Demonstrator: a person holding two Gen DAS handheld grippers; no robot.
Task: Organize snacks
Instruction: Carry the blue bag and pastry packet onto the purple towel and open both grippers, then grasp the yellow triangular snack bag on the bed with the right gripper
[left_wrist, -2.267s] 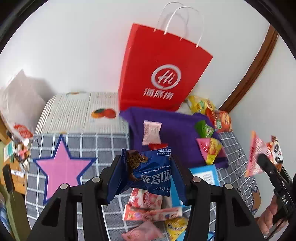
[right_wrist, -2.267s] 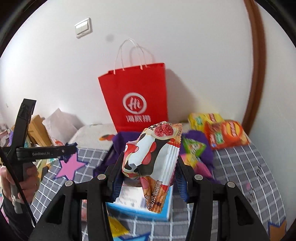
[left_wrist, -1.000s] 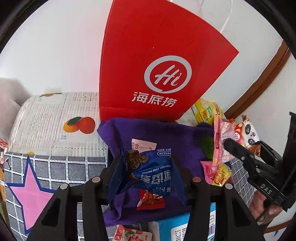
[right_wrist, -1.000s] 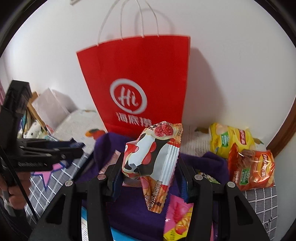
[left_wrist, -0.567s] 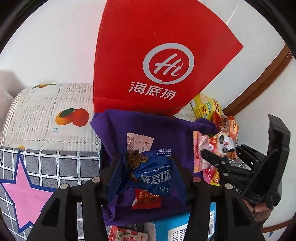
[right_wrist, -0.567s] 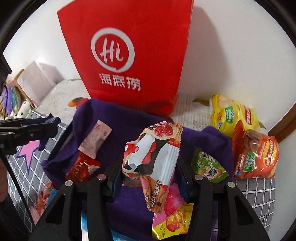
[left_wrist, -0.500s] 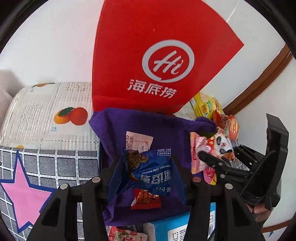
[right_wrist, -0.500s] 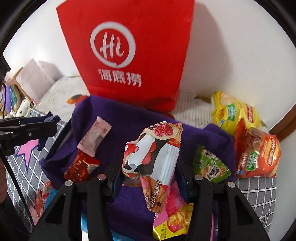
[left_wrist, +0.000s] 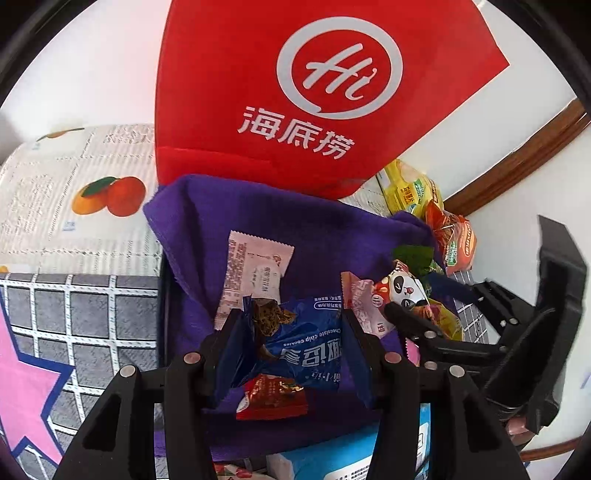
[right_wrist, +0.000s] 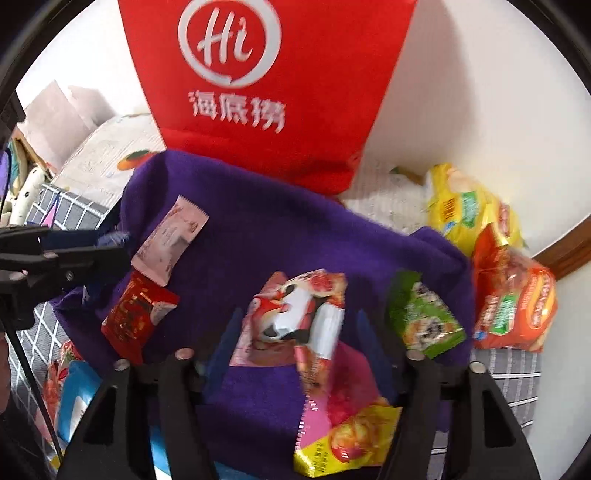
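Note:
My left gripper (left_wrist: 288, 332) is shut on a blue cookie packet (left_wrist: 295, 347) and holds it above the purple cloth (left_wrist: 314, 229). My right gripper (right_wrist: 295, 332) is open. The panda-print snack packet (right_wrist: 295, 314) is blurred and loose between its spread fingers, over the purple cloth (right_wrist: 266, 229). The same packet (left_wrist: 388, 295) shows at the right gripper's tip in the left wrist view. On the cloth lie a pink sachet (right_wrist: 170, 240), a red packet (right_wrist: 136, 314), a green packet (right_wrist: 424, 317) and a pink-yellow packet (right_wrist: 343, 432).
A red paper bag (left_wrist: 295, 92) stands against the wall behind the cloth. Yellow (right_wrist: 465, 206) and orange (right_wrist: 513, 299) chip bags lie at the right. A blue box (left_wrist: 332, 458) and more snacks lie near the cloth's front edge on the checked cover (left_wrist: 92, 314).
My right gripper has opened and let go of the panda-print packet, which drops toward the cloth. Both grippers have come closer over the cloth. The left still holds the blue packet.

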